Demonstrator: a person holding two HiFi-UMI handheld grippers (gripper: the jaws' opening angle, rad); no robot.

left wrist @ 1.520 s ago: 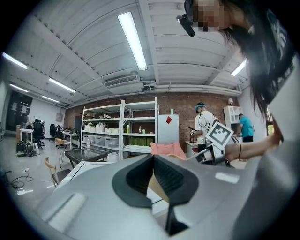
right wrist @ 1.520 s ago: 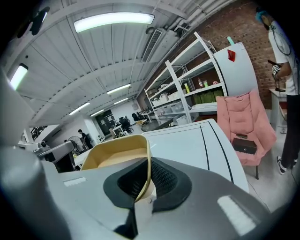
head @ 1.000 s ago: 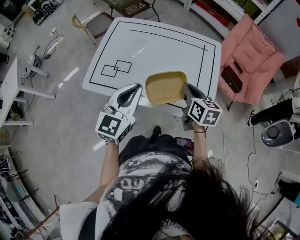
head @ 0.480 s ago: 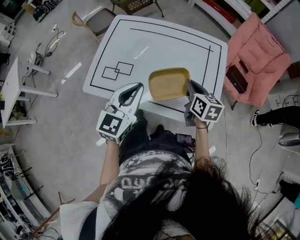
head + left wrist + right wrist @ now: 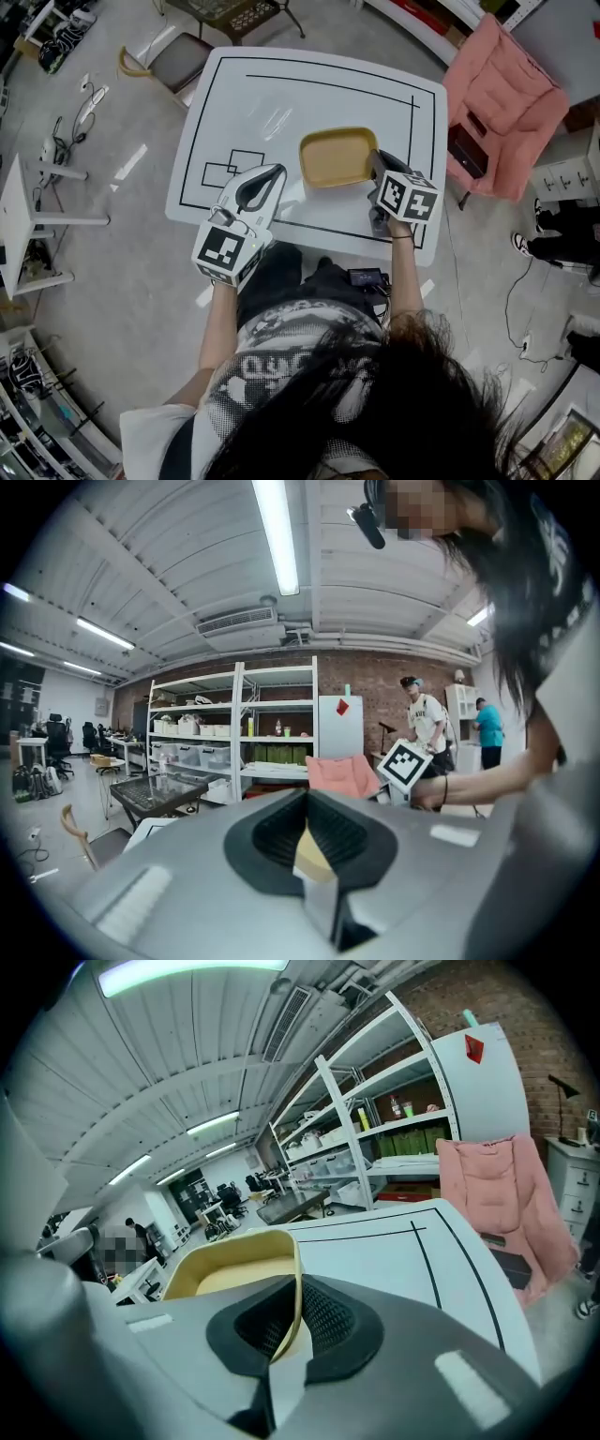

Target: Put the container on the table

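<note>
A shallow tan container (image 5: 336,157) hangs just above the white table (image 5: 281,94), over its front right part inside the black outline. At the tray's right rim my right gripper (image 5: 375,171) is shut on the thin wall, which runs between the black pads (image 5: 281,1321) in the right gripper view; the container (image 5: 230,1269) fills that view's left. My left gripper (image 5: 279,174) sits at the tray's left edge. Its own view shows a tan sliver (image 5: 309,855) pinched between its jaws (image 5: 314,850), with the right gripper's marker cube (image 5: 408,766) beyond.
Two overlapping black squares (image 5: 232,169) are drawn on the table's left front. A pink padded chair (image 5: 506,89) stands to the right, a stool (image 5: 178,58) and a wire rack (image 5: 230,14) behind the table, a white desk (image 5: 19,211) at left. Cables lie on the floor.
Both grippers and the container have moved forward from the table's front edge to over its surface, and a little lower. The grip on the container looks unchanged.
</note>
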